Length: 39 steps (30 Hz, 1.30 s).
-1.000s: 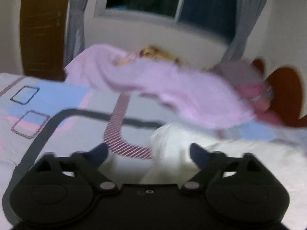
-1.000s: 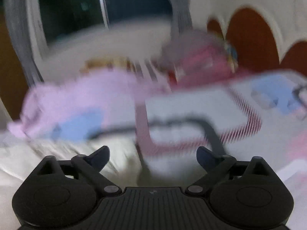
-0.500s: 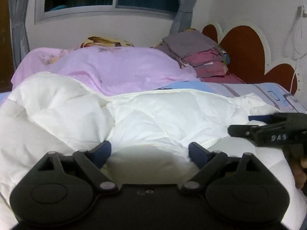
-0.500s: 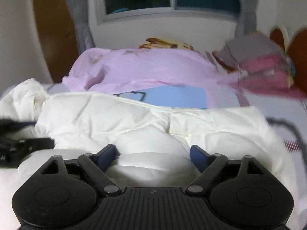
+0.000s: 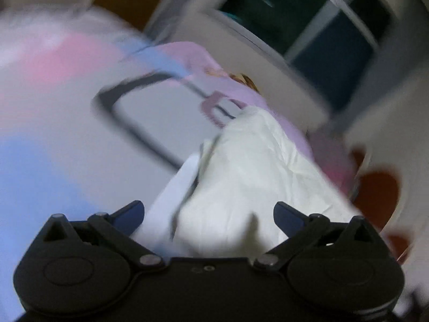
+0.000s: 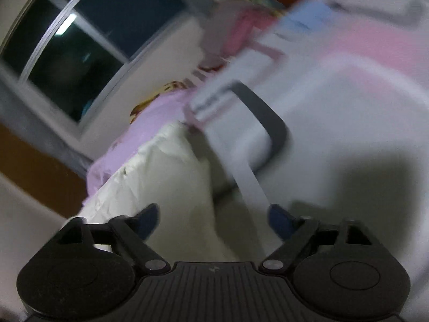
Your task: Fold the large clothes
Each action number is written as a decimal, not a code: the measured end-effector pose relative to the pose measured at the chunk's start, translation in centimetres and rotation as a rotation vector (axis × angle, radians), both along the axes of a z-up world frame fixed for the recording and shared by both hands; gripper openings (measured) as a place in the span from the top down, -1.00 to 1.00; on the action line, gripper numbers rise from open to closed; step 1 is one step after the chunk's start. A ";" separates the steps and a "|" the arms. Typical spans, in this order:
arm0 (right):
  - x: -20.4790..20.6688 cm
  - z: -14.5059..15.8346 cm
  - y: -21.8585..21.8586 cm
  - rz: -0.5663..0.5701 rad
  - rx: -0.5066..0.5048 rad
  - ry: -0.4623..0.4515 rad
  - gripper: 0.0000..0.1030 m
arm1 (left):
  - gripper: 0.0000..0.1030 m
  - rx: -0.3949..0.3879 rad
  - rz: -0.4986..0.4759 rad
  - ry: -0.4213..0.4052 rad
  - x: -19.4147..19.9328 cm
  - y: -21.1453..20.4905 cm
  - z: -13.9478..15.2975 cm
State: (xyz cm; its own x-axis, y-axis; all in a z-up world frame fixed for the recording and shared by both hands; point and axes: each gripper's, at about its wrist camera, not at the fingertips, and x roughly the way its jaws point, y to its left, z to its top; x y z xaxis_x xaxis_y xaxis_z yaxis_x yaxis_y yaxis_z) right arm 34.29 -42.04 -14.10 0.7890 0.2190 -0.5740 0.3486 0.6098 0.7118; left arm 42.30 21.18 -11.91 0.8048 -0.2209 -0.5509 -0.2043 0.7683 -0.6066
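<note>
A large white padded quilt (image 5: 257, 171) lies on the bed; it also shows in the right wrist view (image 6: 166, 177). My left gripper (image 5: 209, 214) is open, tilted, with the quilt's left end between its spread fingers. My right gripper (image 6: 214, 216) is open, tilted the other way, at the quilt's right end. Neither grips cloth. Both views are motion-blurred.
The bed sheet (image 5: 67, 139) is white with pink, blue and dark line patterns, and shows in the right wrist view (image 6: 335, 107). A lilac blanket (image 5: 214, 67) lies behind the quilt. A dark window (image 5: 308, 21) and red headboard (image 5: 375, 196) are beyond.
Both grippers have rolled sharply and dropped to the quilt's opposite ends; half a second ago they faced it level from the front. Both stay open.
</note>
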 end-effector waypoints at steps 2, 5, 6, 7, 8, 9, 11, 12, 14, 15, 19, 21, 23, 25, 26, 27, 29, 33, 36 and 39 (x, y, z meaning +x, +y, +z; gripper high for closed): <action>-1.5 -1.3 0.8 -0.003 0.104 0.002 -0.95 | -0.99 -0.100 0.023 0.031 -0.9 0.1 -1.8; -1.5 -3.1 1.7 -0.008 0.245 0.007 -0.94 | -0.99 -0.107 -0.006 0.039 0.0 -1.5 -2.7; -1.2 -3.4 2.0 -0.020 0.270 -0.003 -0.94 | -0.99 -0.106 -0.007 0.024 0.4 -2.0 -2.7; -0.8 -3.7 2.2 -0.037 0.278 -0.009 -0.94 | -0.98 -0.127 0.000 0.018 1.0 -2.1 -3.0; -0.1 -3.9 2.1 -0.051 0.280 -0.022 -0.94 | -0.97 -0.158 0.002 0.013 1.5 -2.2 -3.3; 0.5 -3.9 2.3 -0.062 0.289 -0.039 -0.94 | -0.89 -0.181 0.004 0.004 2.4 -2.3 -3.5; 1.9 -4.1 2.8 -0.069 0.299 -0.041 -0.60 | -0.77 -0.203 0.012 0.008 3.8 -3.0 -4.0; 2.6 -4.3 3.7 -0.062 0.299 -0.027 -0.51 | -0.70 -0.208 0.018 0.008 4.5 -3.1 -4.0; 3.3 -4.4 4.4 -0.055 0.266 -0.031 -0.51 | -0.57 -0.220 0.025 0.009 5.2 -3.4 -4.0; 3.2 -4.3 4.7 -0.059 0.257 -0.038 -0.51 | -0.50 -0.219 0.041 0.014 5.6 -3.4 -4.1; 3.7 -4.4 5.0 -0.096 0.239 -0.051 -0.51 | -0.36 -0.223 0.054 0.008 5.9 -4.0 -4.8; 3.9 -4.4 5.3 -0.104 0.221 -0.044 -0.51 | -0.17 -0.213 0.044 0.017 6.3 -4.0 -4.9; 4.6 -4.0 5.7 -0.094 0.183 -0.026 -0.14 | 0.20 -0.220 0.018 0.017 6.2 -3.8 -4.8; 5.1 -3.9 5.7 -0.066 0.170 -0.038 0.13 | 0.47 -0.221 0.001 0.004 5.9 -3.9 -4.5; 5.1 -3.2 5.8 -0.047 0.148 -0.049 0.25 | 0.52 -0.209 -0.007 -0.001 5.9 -4.0 -4.1; 5.1 -2.6 5.9 -0.032 0.125 -0.060 0.33 | 0.57 -0.200 -0.012 -0.010 5.7 -4.2 -3.7; 4.9 -1.4 6.1 -0.013 0.101 -0.081 0.38 | 0.61 -0.198 -0.016 -0.028 5.3 -4.2 -3.1; 2.8 0.7 6.4 0.017 0.056 -0.104 0.42 | 0.62 -0.200 -0.032 -0.047 3.3 -4.0 -2.2; 0.1 1.9 6.7 0.022 0.049 -0.097 0.43 | 0.62 -0.204 -0.042 -0.047 0.7 -3.9 -1.6; -4.0 2.6 6.9 0.023 0.042 -0.095 0.43 | 0.62 -0.206 -0.046 -0.045 -3.0 -3.8 -1.1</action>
